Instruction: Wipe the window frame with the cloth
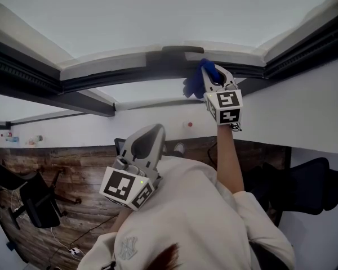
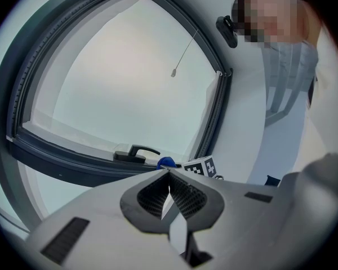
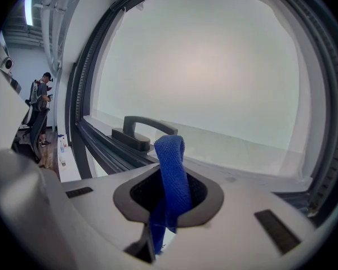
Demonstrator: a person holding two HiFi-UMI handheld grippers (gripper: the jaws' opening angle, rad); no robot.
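The dark window frame (image 1: 129, 75) runs across the head view, with a black handle (image 1: 183, 49) on it. My right gripper (image 1: 213, 79) is raised to the frame just right of the handle and is shut on a blue cloth (image 1: 196, 80), which bunches against the frame. In the right gripper view the cloth (image 3: 170, 156) stands up between the jaws, close to the handle (image 3: 141, 133). My left gripper (image 1: 150, 135) is held low near the person's chest, shut with nothing in it. In its own view its tips (image 2: 169, 174) meet below the frame (image 2: 56, 159).
A blind cord's pull (image 2: 173, 72) hangs in front of the pane. A person (image 2: 287, 55) stands to the right of the window, another (image 3: 42, 94) far off to the left. Black office chairs (image 1: 34, 198) stand on the wooden floor. A white wall (image 1: 304, 111) flanks the window.
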